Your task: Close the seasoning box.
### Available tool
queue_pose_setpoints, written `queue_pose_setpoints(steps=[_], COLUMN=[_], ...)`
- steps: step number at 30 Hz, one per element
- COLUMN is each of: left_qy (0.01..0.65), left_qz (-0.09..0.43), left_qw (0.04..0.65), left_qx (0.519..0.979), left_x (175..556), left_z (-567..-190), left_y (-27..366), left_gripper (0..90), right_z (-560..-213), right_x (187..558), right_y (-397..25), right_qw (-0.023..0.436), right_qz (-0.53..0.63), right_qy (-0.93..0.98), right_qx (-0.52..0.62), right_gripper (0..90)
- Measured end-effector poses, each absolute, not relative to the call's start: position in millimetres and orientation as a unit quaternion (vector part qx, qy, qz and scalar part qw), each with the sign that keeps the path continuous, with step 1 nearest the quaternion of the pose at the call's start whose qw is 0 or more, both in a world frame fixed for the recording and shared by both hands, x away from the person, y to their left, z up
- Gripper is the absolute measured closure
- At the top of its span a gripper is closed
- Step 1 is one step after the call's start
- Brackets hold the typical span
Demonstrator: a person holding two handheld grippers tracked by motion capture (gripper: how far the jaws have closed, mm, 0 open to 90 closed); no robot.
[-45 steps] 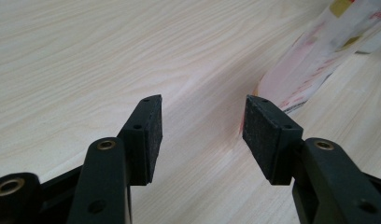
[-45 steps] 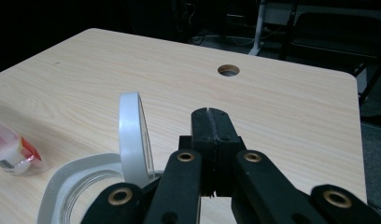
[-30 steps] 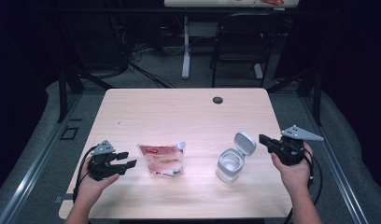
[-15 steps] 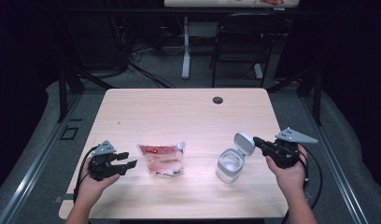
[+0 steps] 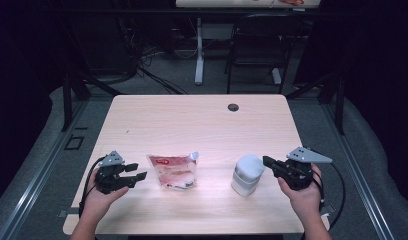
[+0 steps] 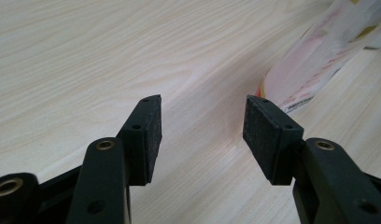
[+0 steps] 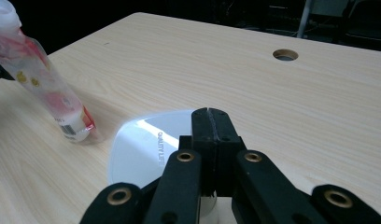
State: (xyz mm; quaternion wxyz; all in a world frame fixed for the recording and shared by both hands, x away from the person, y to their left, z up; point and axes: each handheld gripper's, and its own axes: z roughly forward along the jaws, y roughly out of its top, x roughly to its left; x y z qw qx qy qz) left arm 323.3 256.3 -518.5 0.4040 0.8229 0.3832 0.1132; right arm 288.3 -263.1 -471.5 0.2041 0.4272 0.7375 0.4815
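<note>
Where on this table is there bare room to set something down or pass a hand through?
The whole far half of the table is bare, bordered only by the cable hole. A smaller free strip lies between the pouch and the white container. The near edge is crowded: the left gripper sits close beside the pouch, and the right gripper is at the container's lid.

Table [image 5: 192, 120] far half open; pouch [image 5: 173, 171], container [image 5: 247, 174] block near strip.

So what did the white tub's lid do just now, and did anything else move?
The right hand-held gripper, jaws shut, came in toward the white tub and pushed its flip lid down; the lid stood open before and now lies closed. The left hand-held gripper stayed open beside the pouch, which kept its place on the table.
</note>
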Motion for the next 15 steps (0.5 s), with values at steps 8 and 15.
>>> queue_pose_setpoints(steps=[8, 15], left_qy=[0.388, 0.392], left_qz=[0.115, 0.115], left_qw=[0.405, 0.402], left_qx=[0.820, 0.819], left_x=[324, 326], left_z=[-520, -521], left_y=[258, 260], left_gripper=[47.3, 47.5], right_z=[-483, -489], right_x=[282, 277], right_y=[-265, -269], right_qw=[0.200, 0.207], right_qz=[0.484, 0.480], right_qy=[0.735, 0.734], right_qx=[0.431, 0.434], right_gripper=[89.5, 85.5])
